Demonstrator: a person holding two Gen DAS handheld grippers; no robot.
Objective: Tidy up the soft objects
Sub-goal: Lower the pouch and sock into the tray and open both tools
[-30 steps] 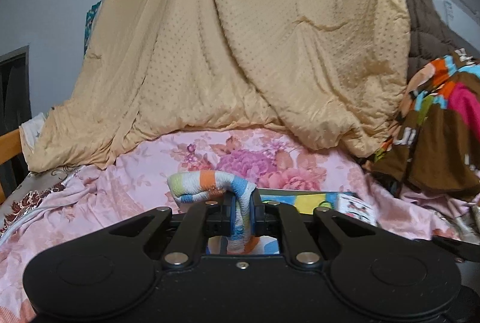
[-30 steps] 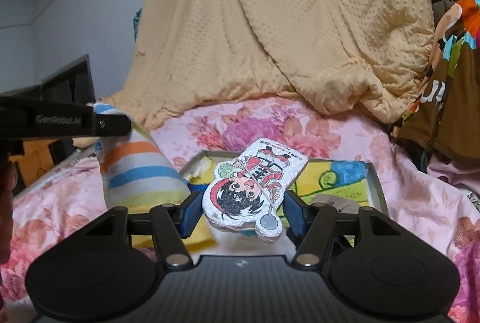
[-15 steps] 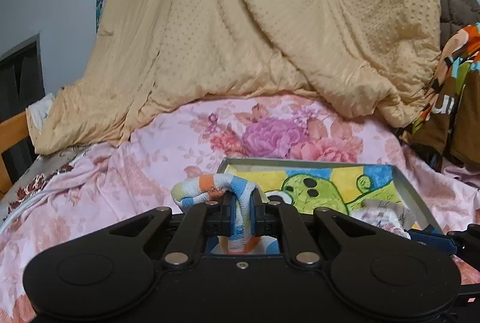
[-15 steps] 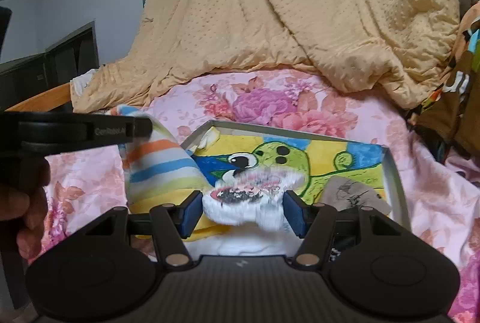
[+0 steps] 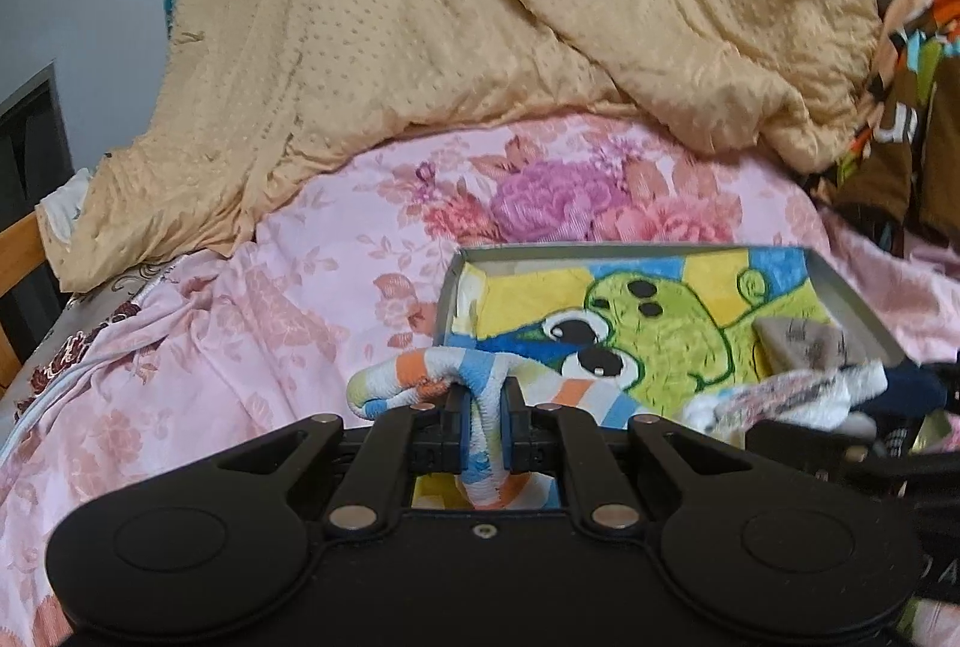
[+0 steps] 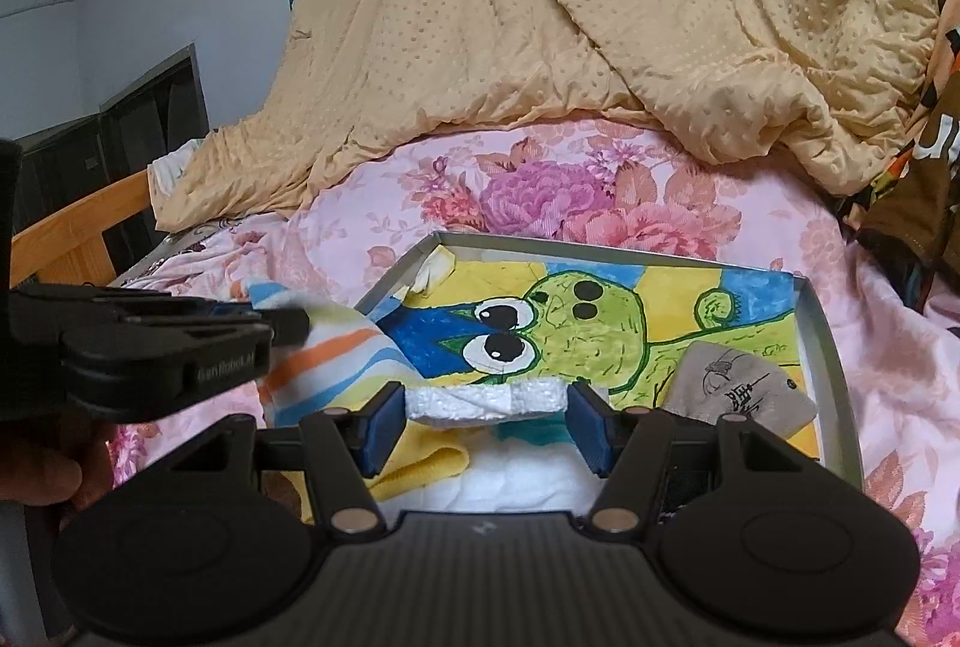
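Note:
My left gripper (image 5: 485, 401) is shut on a white cloth with orange and blue stripes (image 5: 414, 377), which hangs over the near left corner of a grey tray (image 5: 600, 249). A green, yellow and blue cartoon towel (image 5: 660, 323) lines the tray, and a grey pouch (image 5: 801, 344) lies at its right side. My right gripper (image 6: 487, 428) is shut on a white foam piece (image 6: 486, 401), held flat and edge-on above the tray's near end (image 6: 816, 323). In the right wrist view the left gripper (image 6: 288, 326) and the striped cloth (image 6: 336, 353) are at the left.
The tray sits on a pink floral bedsheet (image 5: 270, 323). A tan quilt (image 5: 480, 17) is heaped behind it and a brown patterned blanket (image 5: 912, 107) lies at the right. A wooden bed rail (image 6: 78, 239) and a hand (image 6: 42, 473) are at the left.
Both grippers have come forward and down over the tray, which now fills more of each view. The foam piece has tipped from showing its printed face to lying edge-on.

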